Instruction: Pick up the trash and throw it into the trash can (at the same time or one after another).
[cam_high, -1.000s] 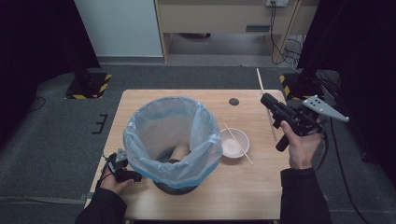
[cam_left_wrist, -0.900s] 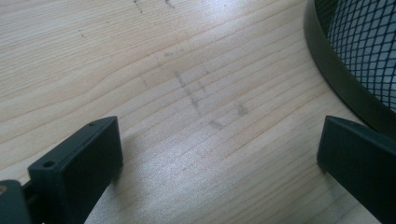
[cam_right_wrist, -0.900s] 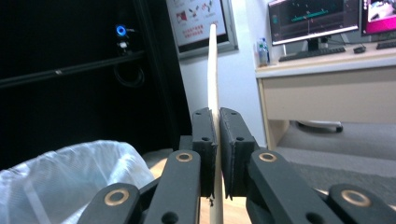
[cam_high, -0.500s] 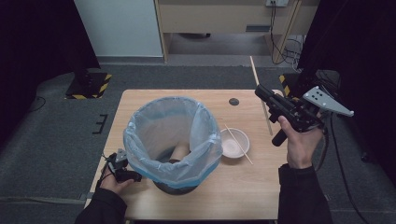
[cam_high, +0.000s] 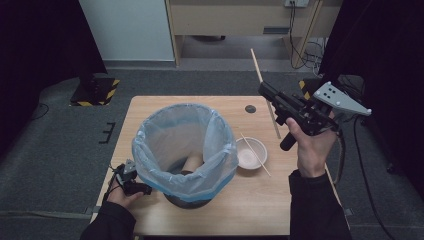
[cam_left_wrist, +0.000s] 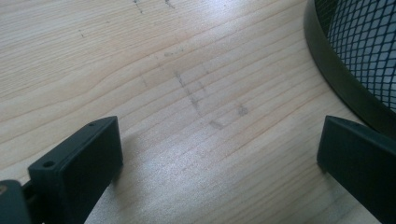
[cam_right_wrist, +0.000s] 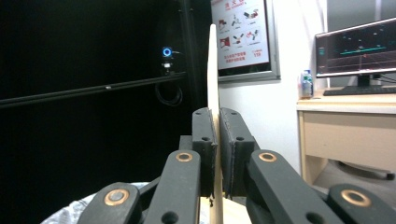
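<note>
Seen from the high view, the right tool (cam_high: 265, 92) is held up over the far right of the wooden surface (cam_high: 260, 200), its jaws clamped on a chopstick (cam_high: 261, 75) that slants up and away past the far edge. A second chopstick (cam_high: 256, 155) is laid across a small bowl (cam_high: 251, 153) just beside a bin (cam_high: 186, 150) lined with a pale blue bag. The left tool (cam_high: 131, 181) is held low at the bin's near left side, close to the surface.

From the left gripper view, the jaws are seen spread wide with nothing between them, bare wood beneath, and the bin's dark mesh base (cam_left_wrist: 359, 51) near one jaw.

From the right gripper view, the chopstick (cam_right_wrist: 213, 70) is seen pinched upright between the closed jaws, its tip well above them.
</note>
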